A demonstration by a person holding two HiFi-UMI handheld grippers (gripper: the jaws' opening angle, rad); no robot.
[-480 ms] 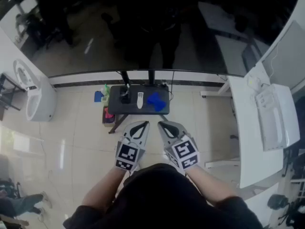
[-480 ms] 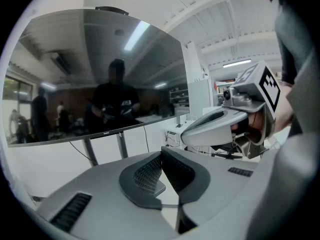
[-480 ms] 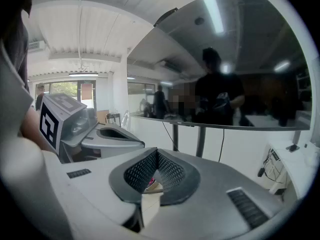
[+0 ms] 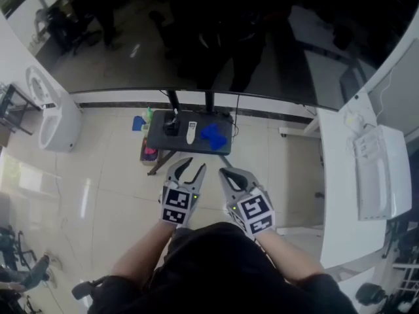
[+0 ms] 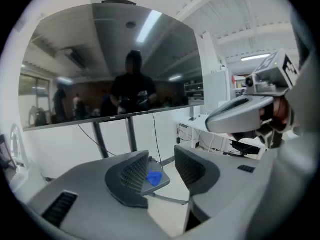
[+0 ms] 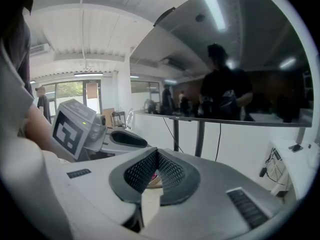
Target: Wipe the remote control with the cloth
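Pale tiled floor, big dark screen on stand at 12 o'clock.
L gripper: jaws spread, nothing betw. them.
R gripper: jaws pressed together, empty; just beside L, at its 3 o'clock.
Both well short of small dark table, 12 o'clock from grippers.
On table: white remote control approx. centre, flat; blue cloth crumpled, near remote at 3 o'clock; black item at remote's 9 o'clock.
White desk far 3 o'clock.

Head view: from high, steeply down, far from the table. Gripper views: low, along own jaws, toward that same table and screen.
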